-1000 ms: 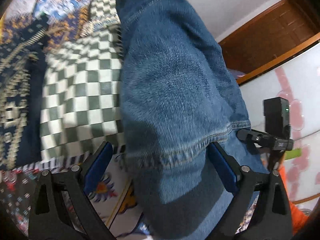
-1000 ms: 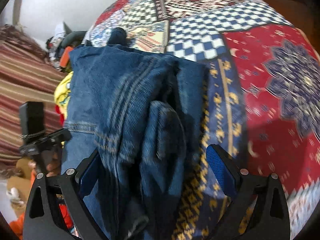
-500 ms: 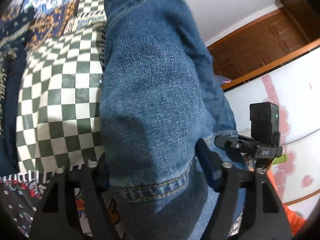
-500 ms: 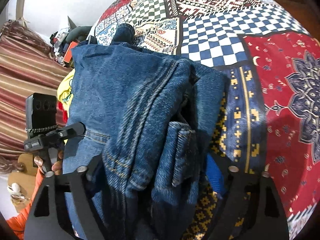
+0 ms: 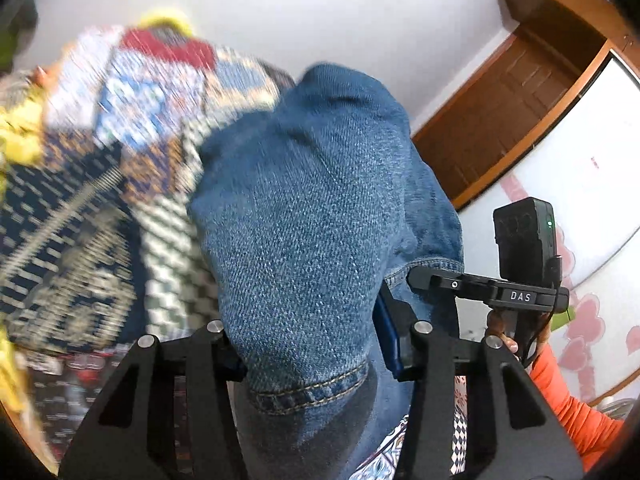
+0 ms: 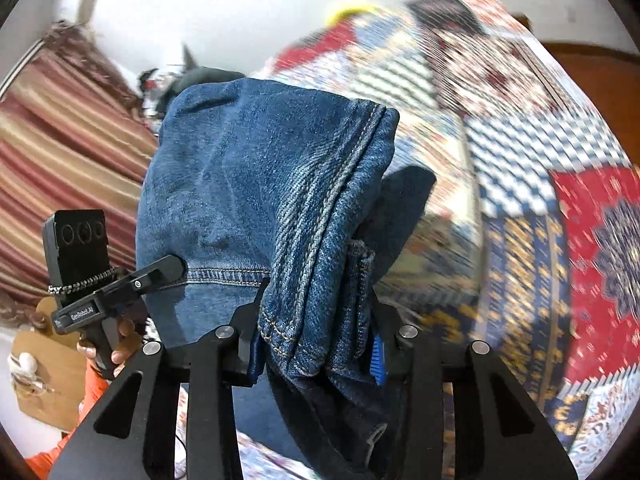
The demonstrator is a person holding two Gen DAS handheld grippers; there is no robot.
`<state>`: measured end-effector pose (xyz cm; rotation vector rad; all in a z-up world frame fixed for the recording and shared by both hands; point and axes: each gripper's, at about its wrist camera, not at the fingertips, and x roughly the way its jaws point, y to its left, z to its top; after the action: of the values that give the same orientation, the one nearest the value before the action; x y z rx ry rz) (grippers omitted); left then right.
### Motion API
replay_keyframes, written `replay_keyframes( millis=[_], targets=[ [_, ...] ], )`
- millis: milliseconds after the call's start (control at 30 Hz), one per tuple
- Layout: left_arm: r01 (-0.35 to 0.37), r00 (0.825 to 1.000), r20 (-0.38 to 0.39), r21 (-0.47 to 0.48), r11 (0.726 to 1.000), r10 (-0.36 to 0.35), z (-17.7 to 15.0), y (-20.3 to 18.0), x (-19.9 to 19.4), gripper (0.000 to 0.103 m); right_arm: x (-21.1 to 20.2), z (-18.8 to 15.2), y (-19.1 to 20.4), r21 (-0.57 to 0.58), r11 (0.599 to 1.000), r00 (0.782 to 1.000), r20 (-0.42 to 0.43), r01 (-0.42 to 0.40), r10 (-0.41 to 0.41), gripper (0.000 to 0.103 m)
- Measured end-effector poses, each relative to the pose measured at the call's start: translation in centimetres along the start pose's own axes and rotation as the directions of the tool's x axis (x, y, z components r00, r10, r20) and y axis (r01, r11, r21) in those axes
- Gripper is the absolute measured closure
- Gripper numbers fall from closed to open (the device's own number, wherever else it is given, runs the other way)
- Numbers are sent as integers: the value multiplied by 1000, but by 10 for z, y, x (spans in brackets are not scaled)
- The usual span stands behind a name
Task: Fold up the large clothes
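— Jeans (image 5: 304, 240) first: where are they?

— Bunched and lifted above the patchwork bedspread (image 5: 80, 216), which is smeared with blur. In the left wrist view the denim fills the middle of the frame, a stitched hem running across just above the tool.

— And the left gripper (image 5: 308, 352)?

— Its jaws are closing with the denim between them; the cloth fills the gap and the pads press on it — a pinch on the hem.

— Further right in that view?

— The right gripper (image 5: 436, 280) pokes against the denim's edge, with an orange sleeve (image 5: 576, 412) below it and a wooden door (image 5: 520, 104) behind.

— The right wrist view?

— At the left, a striped curtain (image 6: 60, 128), then the left gripper (image 6: 176, 266) touching the jeans (image 6: 256, 184). In the middle the right gripper (image 6: 316, 344) is closing on a thick folded wad of denim, seams and a belt loop bulging between the blue pads (image 6: 378, 360). To the right lies the bedspread (image 6: 592, 248).
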<state>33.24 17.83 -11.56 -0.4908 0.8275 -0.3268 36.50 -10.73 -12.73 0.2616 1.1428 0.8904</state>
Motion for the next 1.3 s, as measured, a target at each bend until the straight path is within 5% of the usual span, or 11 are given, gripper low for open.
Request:
replay_keyframes(
  millis=[267,433,700,867,967,1100,1200,1300],
  targets=[
    [-95,987,127,12,995,93,31,49,-102,55,32,33,97,-141,987,995,56,-72,81,67],
    [-145,980,130,-24,989,147,52,101,-117,55,83,54,125,-160,982,993,46,-100,109,67],
    [-209,977,-1,-161,964,212,63,201,-67,54,193,75,113,-53,997,997,-55,-61,58,67],
    [-286,958,-105,-292,912,267,54,271,-3,43,254,83,87,-23,999,993,-108,44,-46,66],
    [-325,945,-119,-273,905,303,46,281,12,26,268,85,82,-79,992,988,-107,101,-109,57],
    [-314,949,-116,-282,907,293,34,272,3,21,266,77,85,-201,966,978,-99,163,-186,41],
    [-384,922,-132,-205,900,363,18,250,-6,20,255,66,89,-265,939,966,-80,218,-247,28],
    [-445,894,-116,-103,890,433,0,228,-11,17,242,53,92,-305,918,958,-56,252,-281,26]
  ],
)
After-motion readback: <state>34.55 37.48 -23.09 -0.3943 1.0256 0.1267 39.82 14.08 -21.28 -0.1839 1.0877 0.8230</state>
